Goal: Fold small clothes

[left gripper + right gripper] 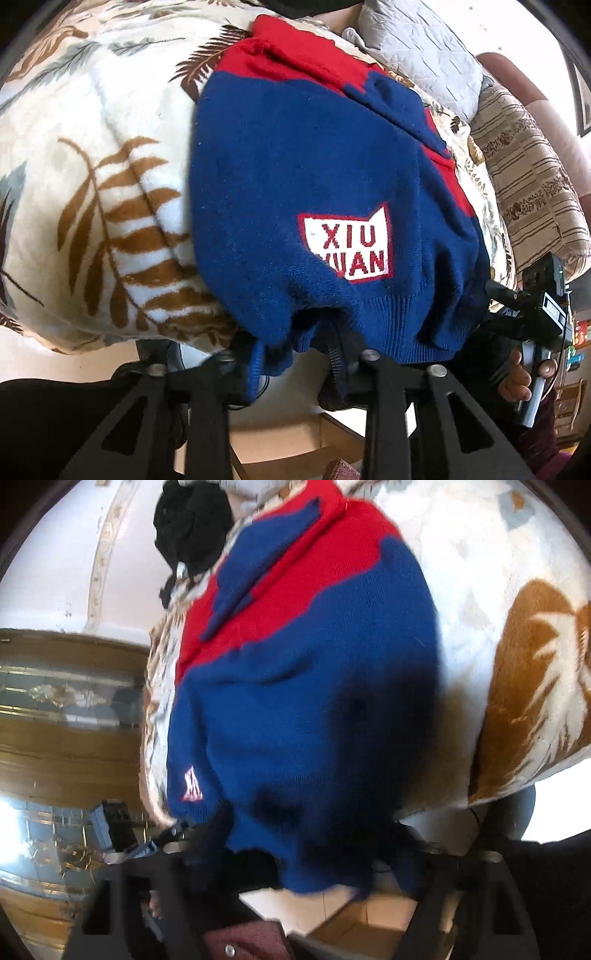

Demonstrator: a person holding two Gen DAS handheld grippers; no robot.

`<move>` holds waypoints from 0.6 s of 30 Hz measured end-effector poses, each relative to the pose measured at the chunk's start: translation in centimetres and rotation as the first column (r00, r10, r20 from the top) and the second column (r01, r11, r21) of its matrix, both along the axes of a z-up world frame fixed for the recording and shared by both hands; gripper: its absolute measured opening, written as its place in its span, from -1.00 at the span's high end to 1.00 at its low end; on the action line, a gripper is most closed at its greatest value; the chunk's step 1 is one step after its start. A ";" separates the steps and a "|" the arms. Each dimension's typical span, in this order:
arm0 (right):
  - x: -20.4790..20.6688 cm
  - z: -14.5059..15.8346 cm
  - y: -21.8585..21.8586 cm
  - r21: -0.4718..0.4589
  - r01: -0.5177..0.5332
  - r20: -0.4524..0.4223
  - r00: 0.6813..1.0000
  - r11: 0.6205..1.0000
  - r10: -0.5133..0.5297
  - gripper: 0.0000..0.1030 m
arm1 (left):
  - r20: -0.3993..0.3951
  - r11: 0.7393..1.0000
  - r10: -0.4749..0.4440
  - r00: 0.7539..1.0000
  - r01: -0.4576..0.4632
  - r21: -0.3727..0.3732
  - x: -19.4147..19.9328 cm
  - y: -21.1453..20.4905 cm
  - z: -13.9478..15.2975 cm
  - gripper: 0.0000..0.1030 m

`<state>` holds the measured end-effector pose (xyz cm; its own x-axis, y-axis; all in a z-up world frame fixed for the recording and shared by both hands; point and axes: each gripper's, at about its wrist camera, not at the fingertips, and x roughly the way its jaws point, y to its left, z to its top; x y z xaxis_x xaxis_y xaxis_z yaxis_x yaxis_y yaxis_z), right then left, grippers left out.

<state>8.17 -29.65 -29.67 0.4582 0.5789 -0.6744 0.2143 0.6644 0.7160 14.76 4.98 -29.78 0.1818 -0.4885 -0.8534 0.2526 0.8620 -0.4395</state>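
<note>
A small blue and red knit sweater (295, 177) with a white "XIU YUAN" patch lies on a leaf-print blanket (92, 166). Its ribbed hem hangs over the bed's near edge. My left gripper (291, 365) is at that hem, and the knit drapes between its fingers; the grip itself is hidden. The sweater also fills the right wrist view (306, 701). My right gripper (317, 867) is at the hem's other corner, its fingertips buried under the blue fabric and blurred. The right gripper's body also shows in the left wrist view (535, 314), held in a hand.
A grey quilted pillow (424, 48) and a striped cushion (528, 184) lie beyond the sweater on the right. A black garment (192, 528) sits at the far end of the bed. A wooden cabinet with glass (62, 720) stands to the side. Floor shows below the bed edge.
</note>
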 end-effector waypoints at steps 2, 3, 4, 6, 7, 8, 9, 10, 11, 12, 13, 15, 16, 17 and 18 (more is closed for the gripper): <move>0.4 0.2 0.6 -0.061 -0.053 -0.002 0.999 0.997 0.053 0.49 | -0.001 1.000 0.005 1.000 -0.005 -0.017 -0.1 0.3 0.1 0.84; 0.5 0.2 0.6 -0.077 -0.057 -0.014 0.998 0.995 0.056 0.71 | 0.003 1.000 0.006 1.000 -0.006 -0.027 -0.1 0.5 0.4 0.84; 0.5 0.3 0.6 -0.075 -0.059 -0.015 0.998 0.995 0.058 0.75 | 0.007 0.999 0.005 1.000 -0.004 -0.035 -0.1 0.5 0.7 0.84; 0.6 1.8 0.6 -0.082 -0.079 0.022 0.997 0.994 0.081 0.77 | 0.022 0.997 -0.003 1.000 0.005 -0.082 -0.1 0.9 1.9 0.85; 0.7 2.5 0.6 -0.081 -0.086 0.047 0.995 0.993 0.090 0.78 | 0.027 0.994 -0.005 1.000 0.008 -0.111 0.0 1.2 2.7 0.85; 0.8 3.6 0.5 -0.071 -0.090 0.083 0.992 0.993 0.096 0.78 | 0.030 0.991 -0.007 1.000 0.011 -0.134 0.2 1.5 3.2 0.85; 1.0 5.1 0.2 -0.057 -0.090 0.136 0.986 0.994 0.097 0.78 | 0.038 0.986 -0.007 0.999 0.013 -0.164 0.5 1.7 4.1 0.85; 1.1 6.1 0.0 -0.054 -0.087 0.169 0.981 0.995 0.095 0.78 | 0.056 0.980 -0.008 0.998 0.019 -0.197 1.0 2.0 5.5 0.85; 1.5 7.2 -0.3 -0.053 -0.079 0.203 0.975 0.995 0.088 0.78 | 0.079 0.976 -0.008 0.997 0.025 -0.215 1.6 2.0 6.7 0.85; 2.0 8.4 -0.8 -0.053 -0.064 0.234 0.969 0.997 0.074 0.78 | 0.104 0.974 -0.007 0.995 0.030 -0.226 2.2 2.0 7.9 0.85; 2.6 9.4 -1.0 -0.054 -0.047 0.258 0.964 0.997 0.059 0.78 | 0.119 0.972 -0.006 0.993 0.034 -0.234 2.8 1.9 8.8 0.85; 4.3 11.2 -2.1 -0.060 -0.001 0.301 0.953 0.998 0.019 0.78 | 0.154 0.963 -0.001 0.988 0.042 -0.266 5.1 1.5 11.2 0.85; 5.3 11.9 -2.7 -0.060 0.022 0.317 0.948 0.998 -0.002 0.78 | 0.175 0.962 0.005 0.985 0.043 -0.269 6.3 1.3 12.1 0.85; 6.3 12.4 -3.4 -0.051 0.049 0.334 0.942 0.998 -0.029 0.78 | 0.202 0.963 0.015 0.979 0.040 -0.267 7.7 1.1 13.0 0.85; 7.9 12.9 -4.5 -0.027 0.083 0.349 0.935 0.996 -0.068 0.78 | 0.224 0.962 0.031 0.974 0.032 -0.272 9.2 0.7 13.8 0.85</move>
